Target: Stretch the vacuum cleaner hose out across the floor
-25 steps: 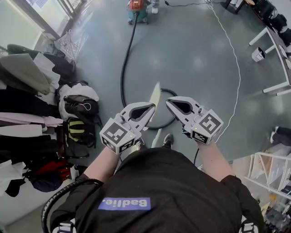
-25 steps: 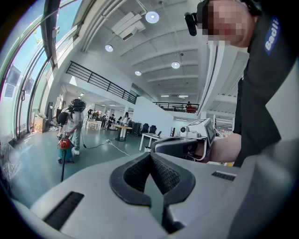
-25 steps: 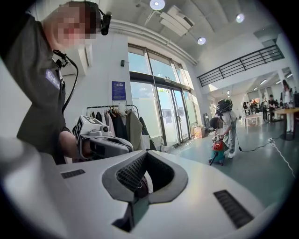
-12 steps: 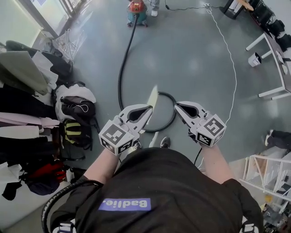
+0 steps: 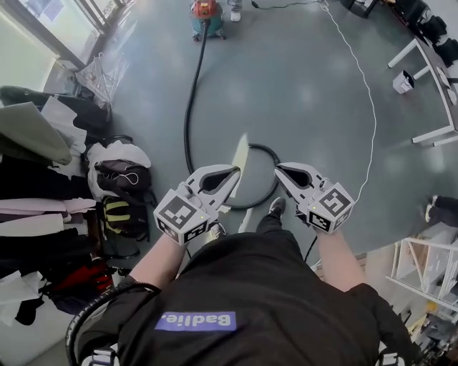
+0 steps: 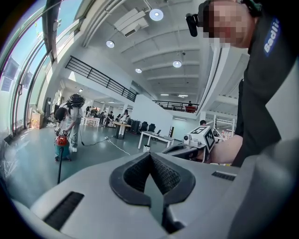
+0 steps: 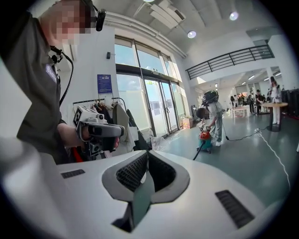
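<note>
The person holds both claws out in front of the chest, side by side and a little apart, tips pointing away from the body. The grey plastic left gripper (image 5: 233, 172) is clenched: in the left gripper view its dark ribbed pads meet at the tips with nothing between them. The matching grey right gripper (image 5: 281, 171) is likewise clenched and empty, its pads closed tip to tip in the right gripper view. The long black vacuum cleaner hose (image 5: 189, 100) lies on the glossy grey-green floor (image 5: 300, 78). One end joins the small red-topped, teal-bodied vacuum cleaner (image 5: 205, 11) at the far end of the head view. From there the hose runs towards the person and curls into a loose loop just ahead of the person's dark shoe (image 5: 276, 207); in the head view the loop shows between and below the two claws, and neither claw holds it. In both gripper views another person (image 7: 212, 114) bends over the vacuum cleaner. A thin white cable (image 5: 366, 82) arcs across the floor to the right of the hose, well apart from it, and white-legged tables (image 5: 429, 68) stand beyond it. To the left of the hose, hung clothes (image 5: 36, 136) and a heap of dark bags (image 5: 122, 175) crowd the floor's edge.
</note>
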### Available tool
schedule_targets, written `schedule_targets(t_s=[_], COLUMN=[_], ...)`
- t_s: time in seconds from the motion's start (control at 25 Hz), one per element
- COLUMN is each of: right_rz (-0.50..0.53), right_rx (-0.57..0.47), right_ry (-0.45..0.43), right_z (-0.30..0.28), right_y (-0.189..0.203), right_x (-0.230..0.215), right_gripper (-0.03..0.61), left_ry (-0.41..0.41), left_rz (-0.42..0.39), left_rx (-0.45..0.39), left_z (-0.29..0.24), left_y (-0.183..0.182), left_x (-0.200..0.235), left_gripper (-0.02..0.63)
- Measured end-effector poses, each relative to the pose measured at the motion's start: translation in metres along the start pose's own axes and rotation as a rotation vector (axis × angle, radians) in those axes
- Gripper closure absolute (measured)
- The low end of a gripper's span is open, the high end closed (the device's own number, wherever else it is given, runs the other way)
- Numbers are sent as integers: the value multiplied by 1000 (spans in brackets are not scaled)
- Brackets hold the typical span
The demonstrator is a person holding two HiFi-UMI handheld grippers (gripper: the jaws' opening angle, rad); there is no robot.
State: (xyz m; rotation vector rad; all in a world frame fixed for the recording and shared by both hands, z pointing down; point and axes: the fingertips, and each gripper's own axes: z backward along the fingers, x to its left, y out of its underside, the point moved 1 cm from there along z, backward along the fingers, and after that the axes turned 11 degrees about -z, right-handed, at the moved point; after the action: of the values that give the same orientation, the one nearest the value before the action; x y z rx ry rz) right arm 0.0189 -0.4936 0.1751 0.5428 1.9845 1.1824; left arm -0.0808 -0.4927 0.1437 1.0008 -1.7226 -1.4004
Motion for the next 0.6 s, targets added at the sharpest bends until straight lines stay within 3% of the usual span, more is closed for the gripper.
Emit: schedule_targets(t_s=[0.2,0.4,0.6], right_rz=[-21,-27,-22], right_rx=[27,56,116], right_ry=[-33,-69,-66], right_z=[14,37,33], right_y=[-5,-15,-9], right_x=[-83,-168,-214], right_gripper=[572,572,572], left_ry=[-43,-45,-56], left_rz=[29,-6,3], left_rx=[39,56,69], left_z=[-75,-162,-190], left_y=[-6,-23,-18], left_x=[12,9,19], left_gripper=[618,618,618])
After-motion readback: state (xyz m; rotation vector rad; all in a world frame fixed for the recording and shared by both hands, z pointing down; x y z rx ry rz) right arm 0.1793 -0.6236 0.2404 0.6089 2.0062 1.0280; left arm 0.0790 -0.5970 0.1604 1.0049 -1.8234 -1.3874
